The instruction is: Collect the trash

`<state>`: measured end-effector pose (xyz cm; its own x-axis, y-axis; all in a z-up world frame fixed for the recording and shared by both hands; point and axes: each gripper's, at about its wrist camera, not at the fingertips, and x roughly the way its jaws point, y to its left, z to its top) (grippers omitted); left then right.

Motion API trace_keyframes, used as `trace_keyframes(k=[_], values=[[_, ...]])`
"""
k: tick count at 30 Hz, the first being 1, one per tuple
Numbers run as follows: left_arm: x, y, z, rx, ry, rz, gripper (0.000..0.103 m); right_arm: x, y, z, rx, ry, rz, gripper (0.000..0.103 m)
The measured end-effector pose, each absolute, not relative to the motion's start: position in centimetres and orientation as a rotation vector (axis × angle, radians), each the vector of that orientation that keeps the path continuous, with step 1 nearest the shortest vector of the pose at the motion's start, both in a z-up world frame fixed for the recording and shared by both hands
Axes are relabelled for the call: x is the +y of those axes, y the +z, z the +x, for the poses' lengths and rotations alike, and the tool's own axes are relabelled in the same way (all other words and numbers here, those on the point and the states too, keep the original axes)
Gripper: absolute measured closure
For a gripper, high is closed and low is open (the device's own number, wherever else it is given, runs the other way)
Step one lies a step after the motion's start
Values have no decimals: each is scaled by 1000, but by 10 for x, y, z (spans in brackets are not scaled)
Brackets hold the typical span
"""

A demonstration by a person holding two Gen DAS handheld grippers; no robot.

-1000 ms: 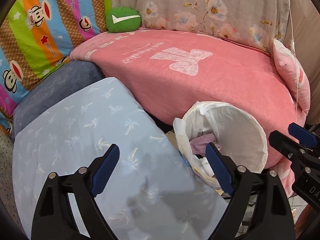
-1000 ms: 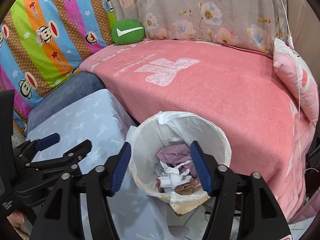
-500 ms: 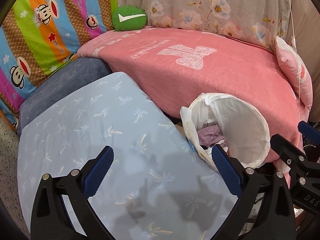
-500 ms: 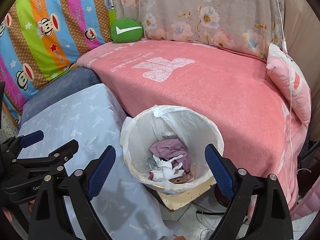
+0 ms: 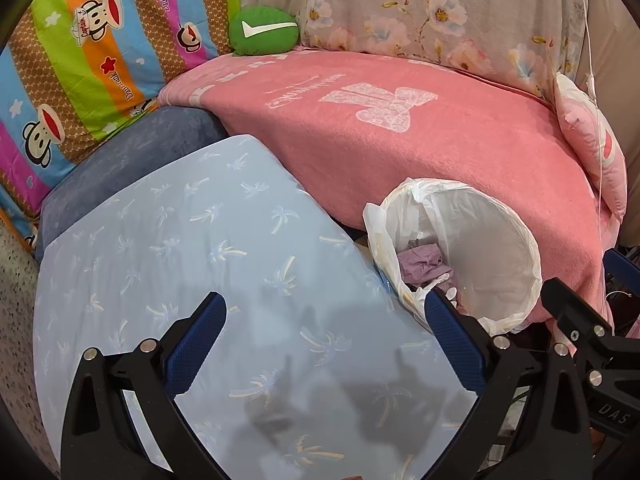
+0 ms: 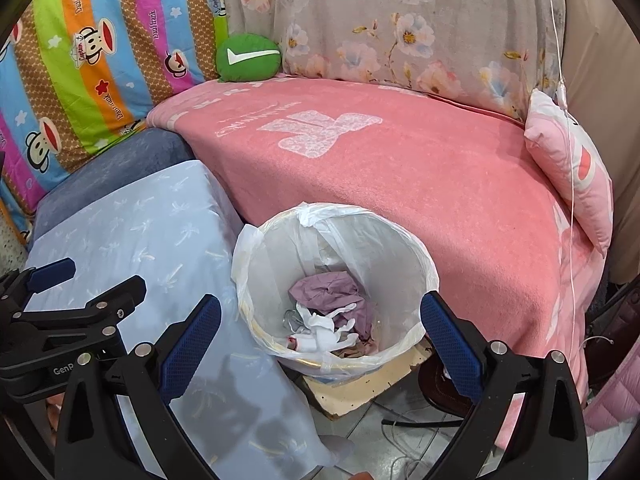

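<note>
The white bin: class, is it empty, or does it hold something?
Not empty. The white bin holds crumpled purple paper and white scraps at its bottom, well below the rim.

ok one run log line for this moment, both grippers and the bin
left gripper: open, empty, over blue palm-print cushion | right gripper: just opened, empty, over lined trash bin | bin: purple paper, white scraps

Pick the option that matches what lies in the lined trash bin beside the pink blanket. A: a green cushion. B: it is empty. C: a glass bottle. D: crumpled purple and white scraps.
D: the right wrist view looks straight into the trash bin, where crumpled purple paper and white scraps lie at the bottom.
</note>
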<state>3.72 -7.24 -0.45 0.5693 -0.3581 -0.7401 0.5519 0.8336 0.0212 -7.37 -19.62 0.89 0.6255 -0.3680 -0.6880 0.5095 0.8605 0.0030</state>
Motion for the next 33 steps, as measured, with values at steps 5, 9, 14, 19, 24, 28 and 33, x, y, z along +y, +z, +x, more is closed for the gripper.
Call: trace_keyframes(k=[5,9,14,19,24,28,33], values=[[-73,-6,35,811,-533,263,8,-196,7,-72,753,-506,204,6],[-76,-8,33,815,-527,268,8,-198,6,-74,756,-514,208,6],[-80,-10,31,810,-522,284,8,-201,4,-77,763,-523,210,6],[-84,-12,27,802,-513,302,8,-202,2,-81,766,-538,205,6],[-87,-14,26,809,-503,308,8,-204,0,-83,771,-543,212,6],[-89,-13,24,804,-498,313,8,-205,-3,-84,781,-544,220,6],[-89,-13,23,803,-495,315,8,-206,-4,-86,784,-544,224,6]])
